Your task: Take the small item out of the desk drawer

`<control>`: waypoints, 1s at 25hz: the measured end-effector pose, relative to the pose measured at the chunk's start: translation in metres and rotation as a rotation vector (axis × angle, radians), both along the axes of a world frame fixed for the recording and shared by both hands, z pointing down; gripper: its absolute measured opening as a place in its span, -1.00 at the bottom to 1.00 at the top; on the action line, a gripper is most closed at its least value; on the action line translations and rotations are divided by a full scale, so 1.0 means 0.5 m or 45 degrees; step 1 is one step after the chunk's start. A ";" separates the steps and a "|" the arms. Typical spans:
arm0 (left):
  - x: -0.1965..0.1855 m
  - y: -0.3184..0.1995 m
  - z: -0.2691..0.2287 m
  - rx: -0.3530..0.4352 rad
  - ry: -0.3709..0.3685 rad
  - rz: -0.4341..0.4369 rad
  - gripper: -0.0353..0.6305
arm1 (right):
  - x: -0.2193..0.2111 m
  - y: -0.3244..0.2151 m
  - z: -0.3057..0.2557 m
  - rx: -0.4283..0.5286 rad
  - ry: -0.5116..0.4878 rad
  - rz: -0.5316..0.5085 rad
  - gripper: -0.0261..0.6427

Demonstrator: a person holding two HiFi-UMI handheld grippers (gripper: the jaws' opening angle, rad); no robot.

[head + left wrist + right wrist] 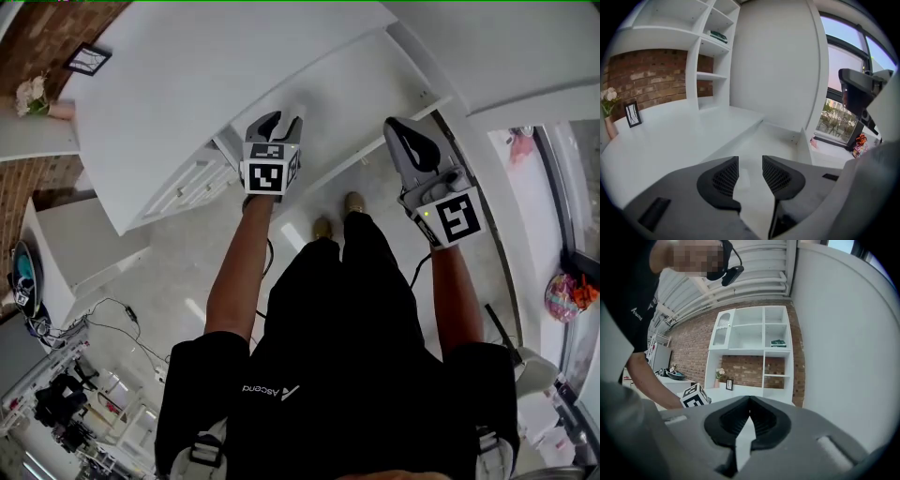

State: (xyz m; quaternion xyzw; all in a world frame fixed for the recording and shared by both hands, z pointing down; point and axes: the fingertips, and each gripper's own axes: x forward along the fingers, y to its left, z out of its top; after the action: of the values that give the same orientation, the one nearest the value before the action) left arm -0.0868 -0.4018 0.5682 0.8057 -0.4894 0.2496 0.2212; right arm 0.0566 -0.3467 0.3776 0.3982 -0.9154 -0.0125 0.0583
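A white desk (187, 75) has a long drawer (375, 84) pulled out in front of the person. My left gripper (281, 120) hangs over the drawer's near end with its jaws open. In the left gripper view a small pale flat item (743, 178) lies on the drawer floor (773, 136), seen through the gap of the left gripper (750, 164), which does not touch it. My right gripper (398, 127) is held above the drawer's right part. The right gripper (749, 401) has its tips together with nothing between them.
A framed picture (87, 59) and a vase of flowers (33, 94) stand at the desk's far left by the brick wall. White shelves (708, 42) rise behind the desk. More drawer fronts (192, 183) sit under the desktop. The person's feet (337, 216) stand close to the open drawer.
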 end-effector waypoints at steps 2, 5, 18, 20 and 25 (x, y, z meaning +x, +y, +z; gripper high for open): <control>0.009 -0.022 0.040 -0.061 -0.029 0.000 -0.44 | 0.006 -0.028 0.016 -0.022 0.005 -0.020 -0.92; 0.018 -0.053 0.098 -0.144 -0.065 -0.009 -0.44 | 0.010 -0.070 0.046 -0.056 0.021 -0.051 -0.92; 0.025 -0.125 0.295 -0.427 -0.198 -0.065 -0.42 | 0.010 -0.204 0.174 -0.188 0.011 -0.160 -0.92; 0.025 -0.128 0.311 -0.461 -0.204 -0.065 -0.41 | 0.010 -0.216 0.182 -0.202 0.007 -0.164 -0.92; 0.031 -0.134 0.336 -0.529 -0.228 -0.045 -0.38 | 0.013 -0.240 0.193 -0.220 -0.005 -0.165 -0.92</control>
State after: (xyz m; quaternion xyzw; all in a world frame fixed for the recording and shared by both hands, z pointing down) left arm -0.0712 -0.4686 0.7363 0.7088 -0.4593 0.4116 0.3423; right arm 0.0633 -0.4669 0.4740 0.3316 -0.9370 0.0635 0.0898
